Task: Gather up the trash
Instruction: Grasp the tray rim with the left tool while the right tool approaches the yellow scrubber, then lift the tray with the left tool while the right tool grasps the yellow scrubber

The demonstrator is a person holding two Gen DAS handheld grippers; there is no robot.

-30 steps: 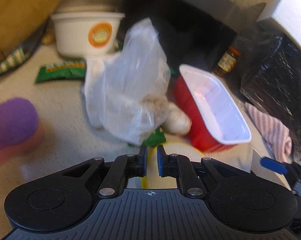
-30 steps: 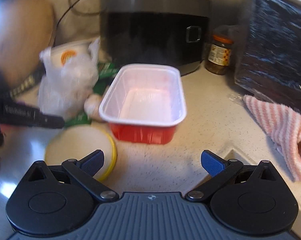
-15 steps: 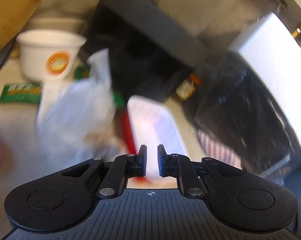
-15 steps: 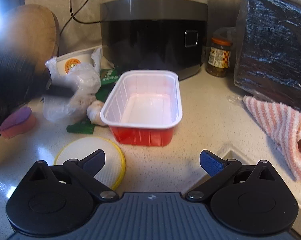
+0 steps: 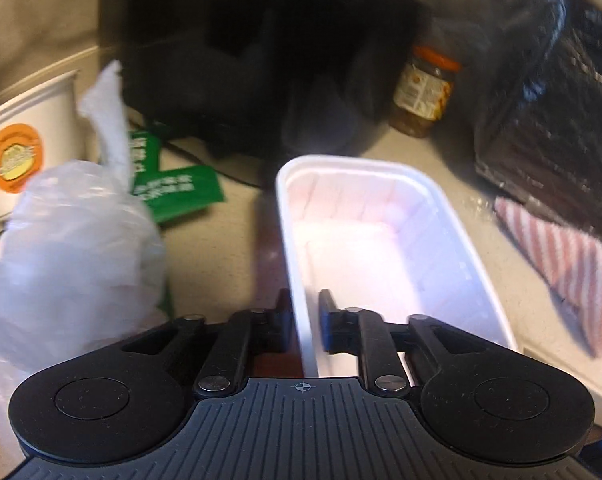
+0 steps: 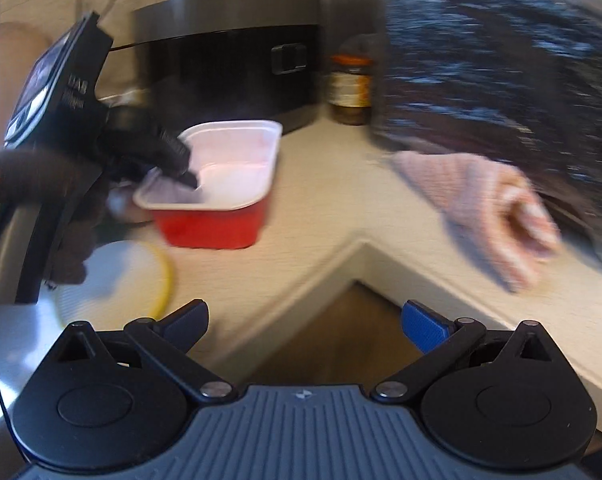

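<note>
Now the left gripper had swung from the yellow lid to the red tray's near-left wall, jaws straddling it, nearly clamped; the right gripper hung released. Pickup looked imminent.

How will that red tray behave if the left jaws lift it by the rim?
The red tray looks thin-walled and empty, so probably light. Gripped by the left gripper on one long wall only, it may flex and tilt. Its glossy plastic could slip.
</note>
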